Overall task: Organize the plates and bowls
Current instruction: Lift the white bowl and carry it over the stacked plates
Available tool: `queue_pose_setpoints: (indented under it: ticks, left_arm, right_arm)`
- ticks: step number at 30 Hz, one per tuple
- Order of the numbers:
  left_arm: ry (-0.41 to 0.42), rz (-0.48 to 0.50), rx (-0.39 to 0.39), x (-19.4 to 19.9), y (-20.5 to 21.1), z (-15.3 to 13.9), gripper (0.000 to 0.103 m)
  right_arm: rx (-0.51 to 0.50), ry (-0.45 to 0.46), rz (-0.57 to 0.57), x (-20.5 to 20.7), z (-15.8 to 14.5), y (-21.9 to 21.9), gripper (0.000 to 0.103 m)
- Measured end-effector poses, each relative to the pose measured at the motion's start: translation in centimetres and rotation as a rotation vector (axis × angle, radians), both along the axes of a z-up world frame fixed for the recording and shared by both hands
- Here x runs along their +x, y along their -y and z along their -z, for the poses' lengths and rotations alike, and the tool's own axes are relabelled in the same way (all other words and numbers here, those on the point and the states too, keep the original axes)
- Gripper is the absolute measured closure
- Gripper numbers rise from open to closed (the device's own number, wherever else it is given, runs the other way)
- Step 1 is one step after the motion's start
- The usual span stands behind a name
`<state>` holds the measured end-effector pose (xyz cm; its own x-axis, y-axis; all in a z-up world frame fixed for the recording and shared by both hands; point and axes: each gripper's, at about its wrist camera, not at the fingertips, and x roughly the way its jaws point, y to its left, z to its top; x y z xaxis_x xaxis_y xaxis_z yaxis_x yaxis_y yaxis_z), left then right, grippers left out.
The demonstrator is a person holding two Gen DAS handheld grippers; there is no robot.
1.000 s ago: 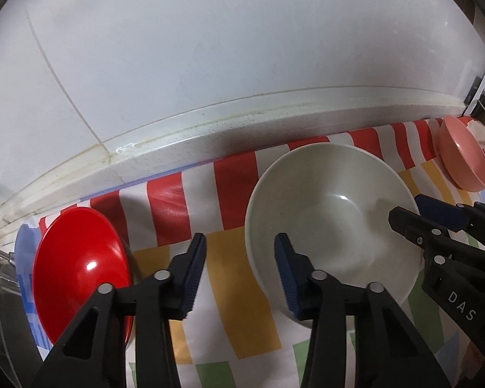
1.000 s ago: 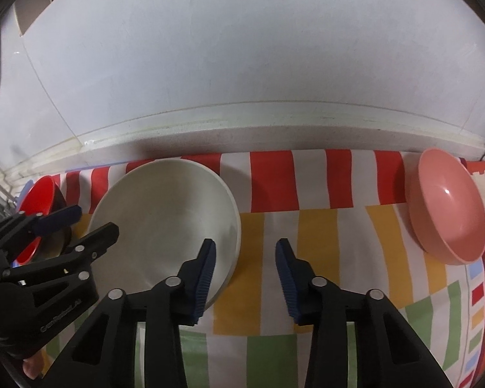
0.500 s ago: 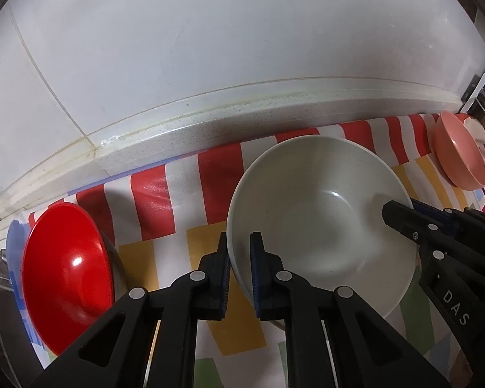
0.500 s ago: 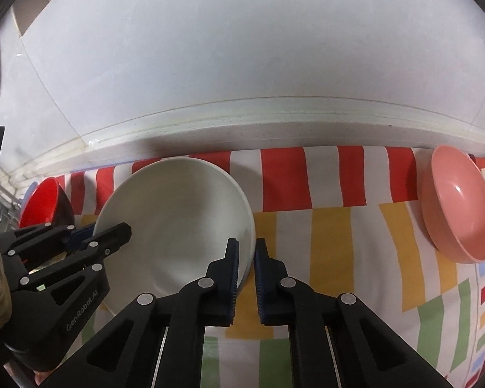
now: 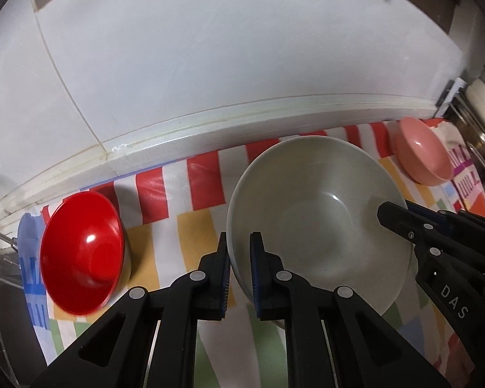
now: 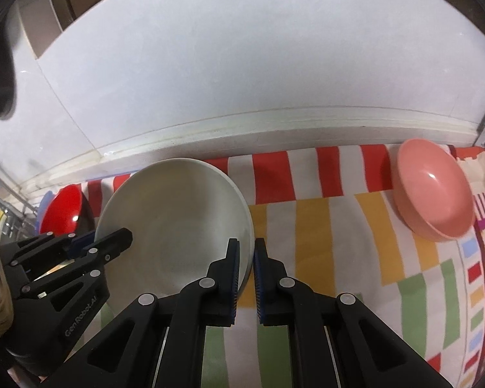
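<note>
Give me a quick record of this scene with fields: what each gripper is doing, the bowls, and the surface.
left gripper: shut on the white bowl, on its left rim
right gripper: shut on the white bowl's right rim
red bowl: left of the white bowl, on the cloth
pink bowl: far right, on the cloth
cloth: striped, multicolored, against a white wall

Left gripper (image 5: 240, 273): black frame, blue-padded fingers (image 5: 257, 271) drawn nearly together, clamped on the left rim of the white bowl (image 5: 317, 223), one finger outside the wall and one inside. Right gripper (image 6: 247, 274): same build, fingers (image 6: 232, 274) likewise pinched on the bowl's right rim, opposite the left.
</note>
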<state>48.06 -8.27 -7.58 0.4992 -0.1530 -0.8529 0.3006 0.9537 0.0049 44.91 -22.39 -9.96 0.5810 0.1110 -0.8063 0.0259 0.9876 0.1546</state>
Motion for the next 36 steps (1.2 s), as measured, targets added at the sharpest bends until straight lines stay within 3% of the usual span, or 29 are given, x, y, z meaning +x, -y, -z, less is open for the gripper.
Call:
queue_pose_setpoints:
  ticks: [17, 36]
  left_arm:
    - [0.032, 0.119, -0.03, -9.4, 3.5, -2.9, 0.089]
    - [-0.043, 0.205, -0.042, -17.3, 6.1, -1.1, 0.088]
  right_arm:
    - [-0.02, 0.048, 0.062, -9.8, -3.8, 3.2, 0.093]
    - [-0.036, 0.025, 0.148, -19.3, -3.6, 5.8, 0.093]
